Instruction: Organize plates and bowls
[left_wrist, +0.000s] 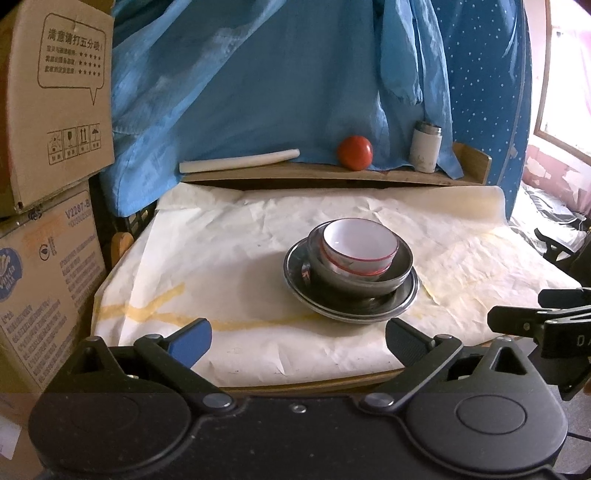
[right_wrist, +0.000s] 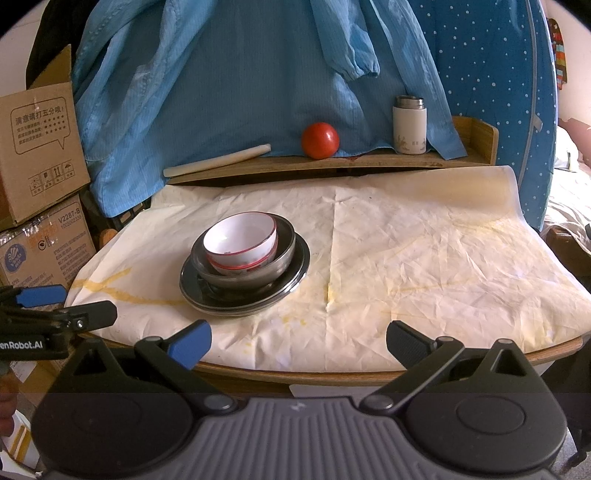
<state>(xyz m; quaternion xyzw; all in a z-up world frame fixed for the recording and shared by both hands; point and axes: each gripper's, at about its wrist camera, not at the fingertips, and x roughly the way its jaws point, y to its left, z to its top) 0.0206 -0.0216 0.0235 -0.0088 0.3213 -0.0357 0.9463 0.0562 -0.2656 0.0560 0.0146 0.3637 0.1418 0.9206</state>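
Left wrist view: my left gripper (left_wrist: 298, 338) is spread wide and empty. Beyond its right finger I count one metal plate (left_wrist: 404, 301), one steel bowl (left_wrist: 400, 266) on it, one white bowl (left_wrist: 360, 242) nested inside. My right gripper (right_wrist: 298, 338) gapes empty too, the stack ahead of its left finger.

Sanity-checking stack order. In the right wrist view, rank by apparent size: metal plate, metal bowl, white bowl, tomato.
Largest to smallest as they look:
1. metal plate
2. metal bowl, nested on the plate
3. white bowl, tilted inside the metal bowl
4. tomato, though it sits farther back on the shelf, so its look is shrunk by distance.
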